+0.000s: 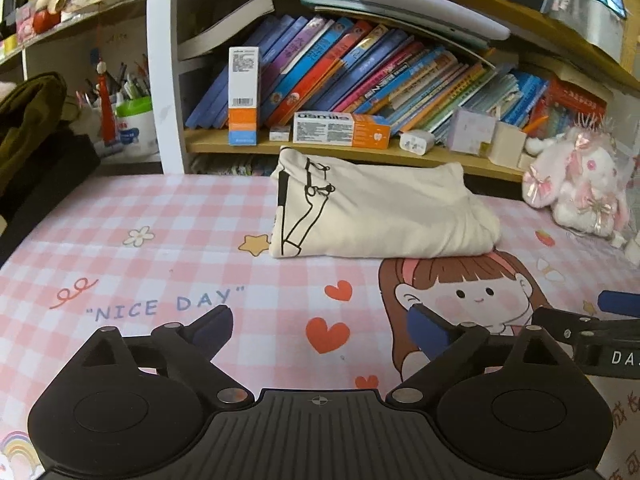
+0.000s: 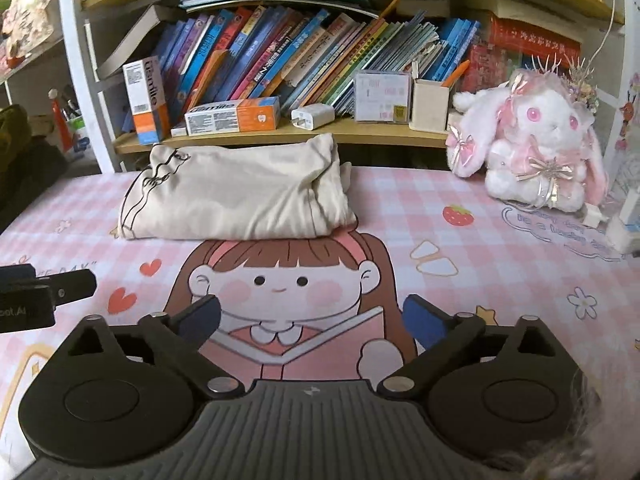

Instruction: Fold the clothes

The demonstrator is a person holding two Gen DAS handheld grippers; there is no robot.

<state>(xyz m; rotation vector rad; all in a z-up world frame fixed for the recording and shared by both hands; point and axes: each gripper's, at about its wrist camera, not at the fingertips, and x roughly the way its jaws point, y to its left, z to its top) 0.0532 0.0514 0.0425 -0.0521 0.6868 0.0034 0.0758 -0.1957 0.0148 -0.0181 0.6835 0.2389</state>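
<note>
The left gripper (image 1: 320,330) hangs wide open, empty, above the mat (image 1: 160,240), short of the folded shirt (image 1: 380,216).

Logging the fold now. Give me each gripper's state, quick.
Left gripper: open, holding nothing.
Right gripper: open, holding nothing.
Folded cream cotton shirt: untouched on the table.

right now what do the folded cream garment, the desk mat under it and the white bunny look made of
Folded cream garment: soft matte knit, probably cotton jersey; it creases softly and bulges at the folds, with a black line print.
Desk mat: smooth printed sheet, likely vinyl or coated cloth; it lies flat with a faint sheen.
White bunny: fluffy synthetic plush, with shiny ribbon bows.
</note>
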